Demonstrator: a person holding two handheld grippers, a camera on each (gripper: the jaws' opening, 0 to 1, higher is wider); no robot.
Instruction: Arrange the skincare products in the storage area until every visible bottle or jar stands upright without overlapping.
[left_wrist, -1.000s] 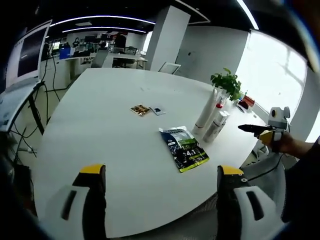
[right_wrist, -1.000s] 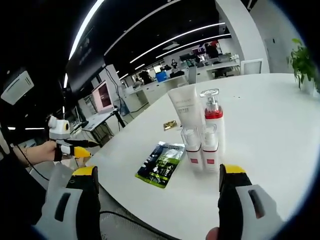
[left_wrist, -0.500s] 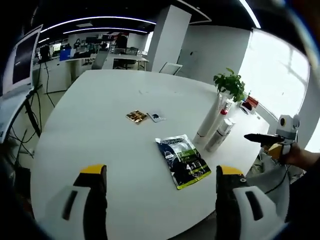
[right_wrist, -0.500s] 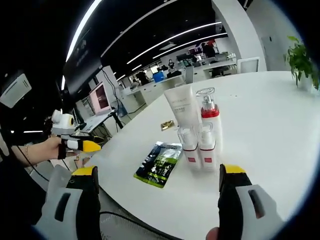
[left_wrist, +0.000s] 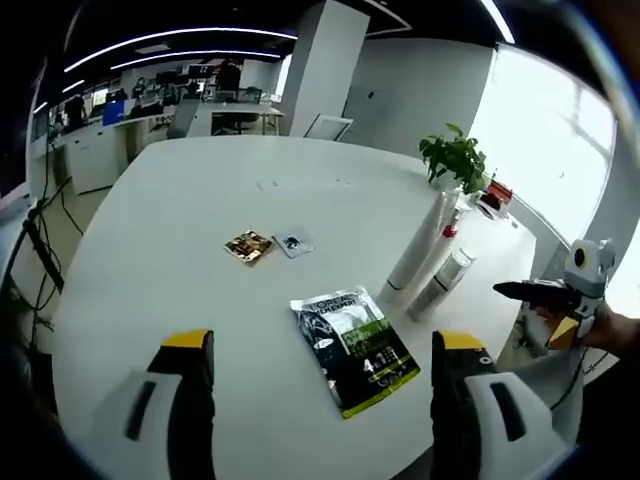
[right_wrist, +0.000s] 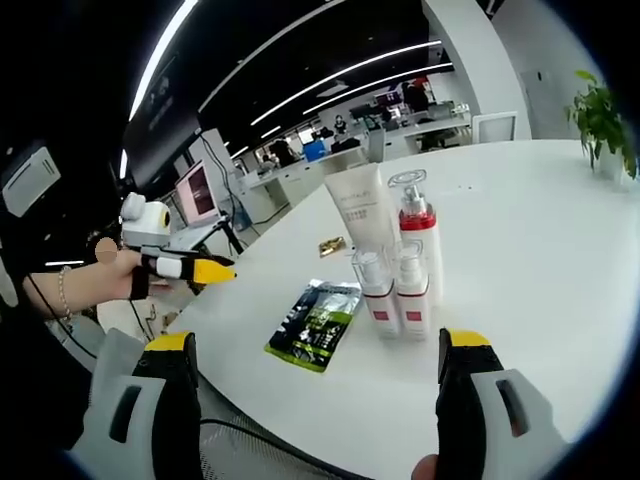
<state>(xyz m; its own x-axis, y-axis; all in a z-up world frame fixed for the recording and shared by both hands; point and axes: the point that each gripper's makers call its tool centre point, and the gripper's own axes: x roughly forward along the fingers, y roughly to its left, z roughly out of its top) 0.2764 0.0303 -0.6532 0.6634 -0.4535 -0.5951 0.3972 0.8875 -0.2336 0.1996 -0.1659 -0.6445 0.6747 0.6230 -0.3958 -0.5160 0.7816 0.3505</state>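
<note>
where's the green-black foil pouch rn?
The flat green-and-black foil pouch lies on the white table, left of the upright white bottles in the right gripper view.

Tubes: one, white squeeze tube (right_wrist: 358, 207), upright.
Pump bottles: one, red-collared pump bottle (right_wrist: 418, 235), upright.
Small clear-capped bottles: two (right_wrist: 373, 293), (right_wrist: 409, 289), upright, side by side.
Foil pouches: one, green-and-black pouch (left_wrist: 354, 336), flat on the worktop (left_wrist: 190, 210).
Small sachets: two, gold sachet (left_wrist: 247, 246) and grey sachet (left_wrist: 294, 242).
Potted plants: one (left_wrist: 453, 160).
</note>
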